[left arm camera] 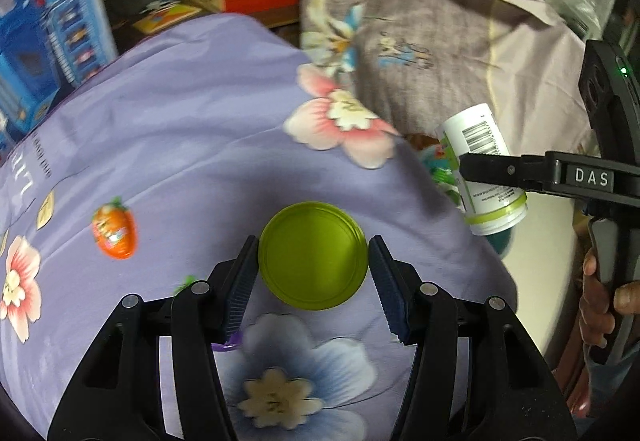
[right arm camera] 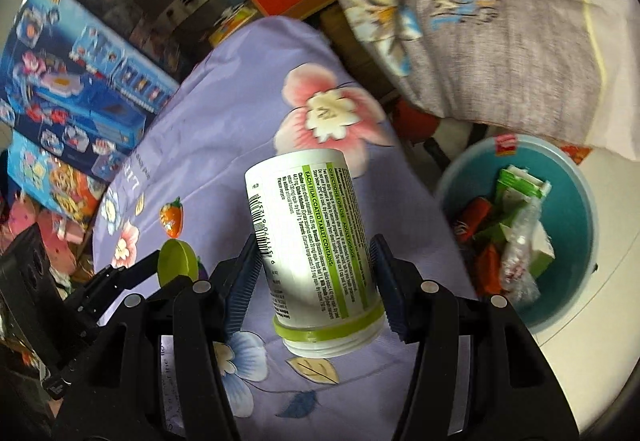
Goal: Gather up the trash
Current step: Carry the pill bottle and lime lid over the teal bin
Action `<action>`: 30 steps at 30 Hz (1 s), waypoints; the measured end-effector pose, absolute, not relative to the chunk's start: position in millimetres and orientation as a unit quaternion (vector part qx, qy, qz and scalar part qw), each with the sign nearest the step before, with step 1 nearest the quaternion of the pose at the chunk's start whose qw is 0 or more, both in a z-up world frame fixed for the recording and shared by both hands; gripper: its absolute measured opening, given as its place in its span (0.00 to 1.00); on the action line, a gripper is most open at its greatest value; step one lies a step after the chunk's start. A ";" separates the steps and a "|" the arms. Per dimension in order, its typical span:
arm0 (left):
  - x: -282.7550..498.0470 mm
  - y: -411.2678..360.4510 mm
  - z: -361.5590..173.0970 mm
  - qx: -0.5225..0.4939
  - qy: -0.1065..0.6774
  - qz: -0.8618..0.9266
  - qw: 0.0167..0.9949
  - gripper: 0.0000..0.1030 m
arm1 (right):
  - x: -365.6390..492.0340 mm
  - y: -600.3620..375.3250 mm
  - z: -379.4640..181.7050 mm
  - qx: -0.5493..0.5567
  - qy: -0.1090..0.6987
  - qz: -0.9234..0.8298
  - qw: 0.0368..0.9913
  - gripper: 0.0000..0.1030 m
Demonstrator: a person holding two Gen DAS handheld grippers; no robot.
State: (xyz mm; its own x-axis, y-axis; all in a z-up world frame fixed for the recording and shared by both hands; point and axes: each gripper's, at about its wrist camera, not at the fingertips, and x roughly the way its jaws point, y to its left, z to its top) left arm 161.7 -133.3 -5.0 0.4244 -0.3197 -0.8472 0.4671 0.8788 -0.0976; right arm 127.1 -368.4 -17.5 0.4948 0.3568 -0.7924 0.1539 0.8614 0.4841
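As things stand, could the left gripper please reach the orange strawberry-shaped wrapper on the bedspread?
Probably not yet: the left gripper already grips the green lid, though nothing lies between it and the wrapper.

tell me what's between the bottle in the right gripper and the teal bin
Nothing solid: in the right wrist view, only purple bedsheet and the right finger separate the white bottle from the teal bin.
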 end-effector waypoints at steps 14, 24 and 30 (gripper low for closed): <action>138.0 -218.4 -10.4 0.122 0.489 -0.276 0.819 0.55 | 73.0 -462.7 -29.9 0.322 0.466 0.019 0.824 0.52; 129.0 -286.3 -27.5 0.158 0.500 -0.322 0.788 0.55 | 46.5 -509.2 -58.8 0.356 0.470 -0.018 0.807 0.52; 130.7 -323.8 -43.4 0.176 0.509 -0.346 0.768 0.55 | 43.2 -527.1 -71.3 0.368 0.475 -0.035 0.798 0.52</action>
State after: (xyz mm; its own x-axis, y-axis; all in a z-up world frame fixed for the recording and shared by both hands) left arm 130.7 -323.8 -43.4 0.2415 -0.3530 -0.9039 0.7111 0.6982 -0.0827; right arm 43.2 -527.1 -71.3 0.5458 0.2944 -0.7845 0.4057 0.7264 0.5548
